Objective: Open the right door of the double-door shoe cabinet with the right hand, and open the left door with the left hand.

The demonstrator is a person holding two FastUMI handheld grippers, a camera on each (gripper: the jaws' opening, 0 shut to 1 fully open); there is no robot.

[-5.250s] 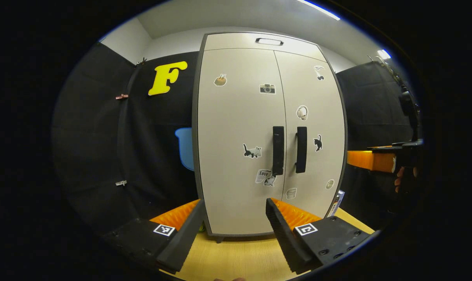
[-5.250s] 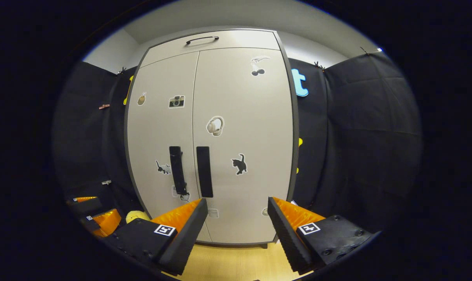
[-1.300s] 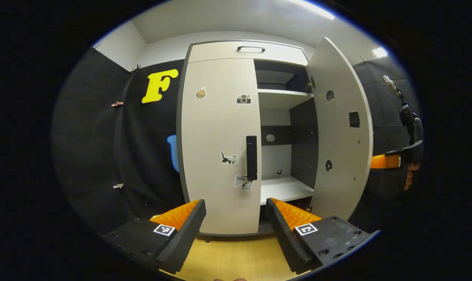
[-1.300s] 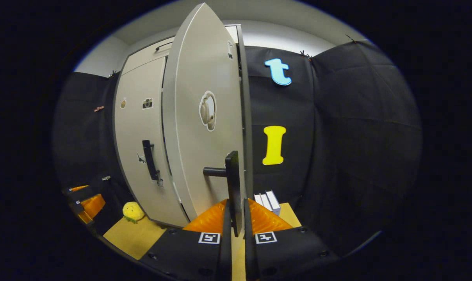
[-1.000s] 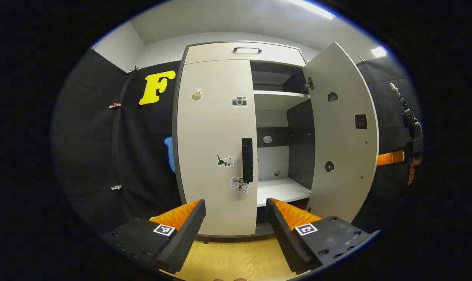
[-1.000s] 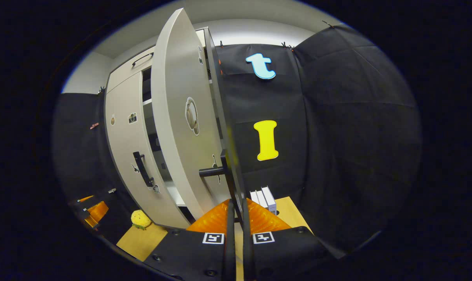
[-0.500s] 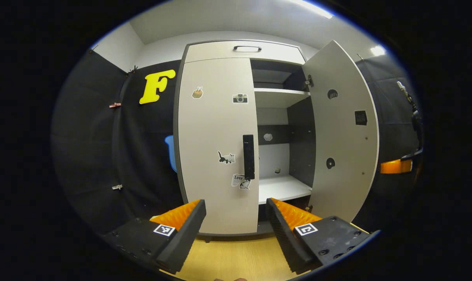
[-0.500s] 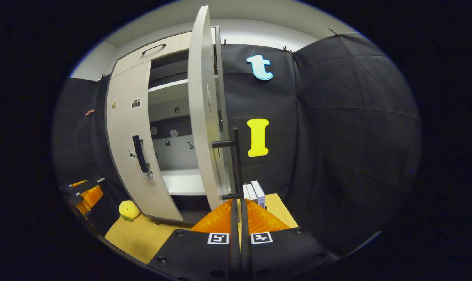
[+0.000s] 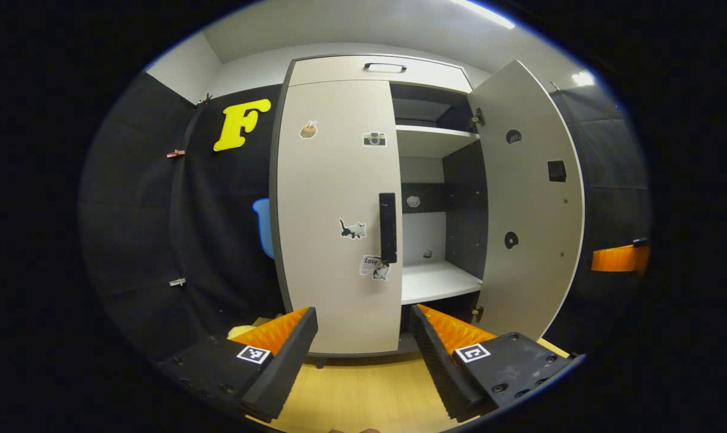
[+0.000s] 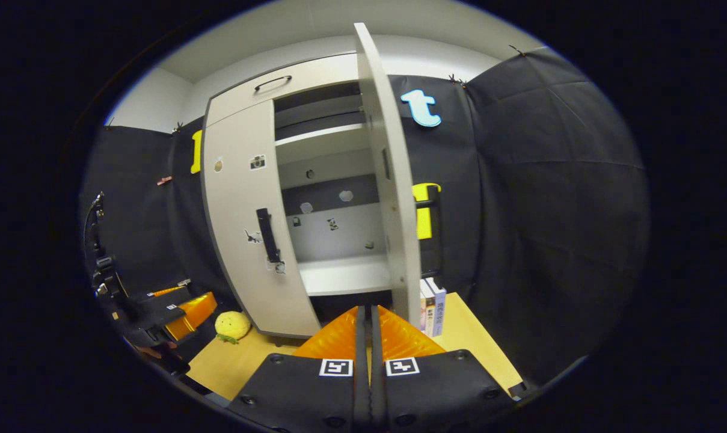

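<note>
Ahead of us stands the tall pale shoe cabinet against the black cloth wall, resting on a light wooden floor; its right door is swung wide open, and its left door is flat shut.

From the left gripper view we face the cabinet squarely; the left gripper hangs low in front of it with its jaws spread wide and nothing between them; the closed left door rises just above and between the fingers, its dark upright handle near the door's inner edge, well apart from the gripper; small stickers dot the door, among them a cat and a camera; through the open right half we see a white shelf low down and another shelf higher up; the inner face of the right door is turned toward us.

From the right gripper view we see the open right door almost edge-on, directly ahead; its handle juts out on the far side of the door, apart from the gripper; the right gripper sits below it with its jaws pressed together on nothing; a few upright books stand on the floor just past the door; a yellow plush toy lies on the floor by the cabinet's left foot; farther left the other gripper shows, with a hand on it.
</note>
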